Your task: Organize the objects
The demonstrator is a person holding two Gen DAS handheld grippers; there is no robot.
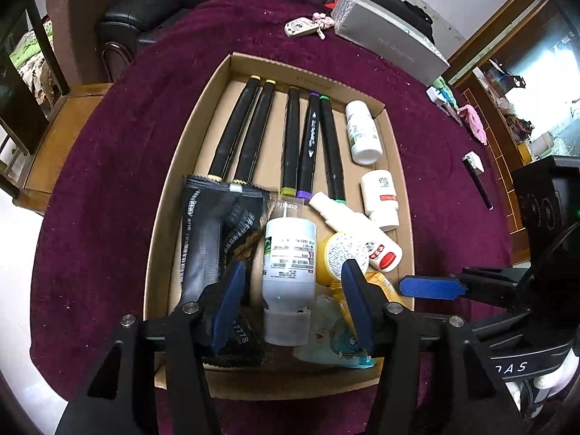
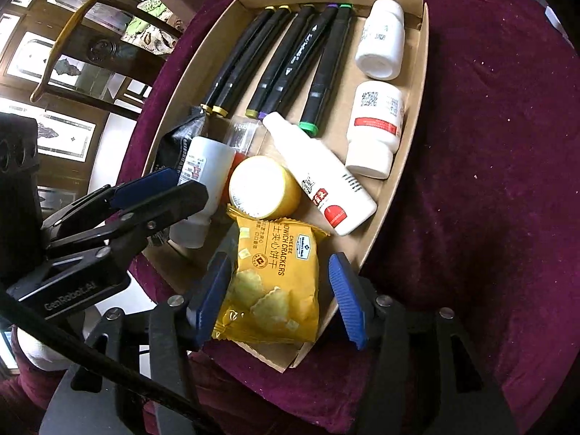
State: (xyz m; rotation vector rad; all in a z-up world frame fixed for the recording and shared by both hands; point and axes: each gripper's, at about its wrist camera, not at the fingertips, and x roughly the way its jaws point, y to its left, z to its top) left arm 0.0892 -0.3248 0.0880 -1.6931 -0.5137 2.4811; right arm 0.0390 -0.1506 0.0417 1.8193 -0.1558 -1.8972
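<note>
Near the cardboard tray's (image 2: 406, 195) front edge, the right gripper (image 2: 279, 301) straddles, unclenched, a light, crinkly cracker packet (image 2: 275, 282), best pinched across its sealed sides.

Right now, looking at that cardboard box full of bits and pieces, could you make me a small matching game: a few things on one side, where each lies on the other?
Things:
1. yellow cheese cracker packet
2. translucent plastic bottle with a green and white label
3. five black marker pens
4. silver-grey rectangular box

Places:
A. side by side at the shallow cardboard box's far end
B. between the left gripper's blue pads
C. outside, on the maroon cloth
D. between the right gripper's blue pads

Pairs: 1-D, 2-B, 3-A, 4-C
</note>
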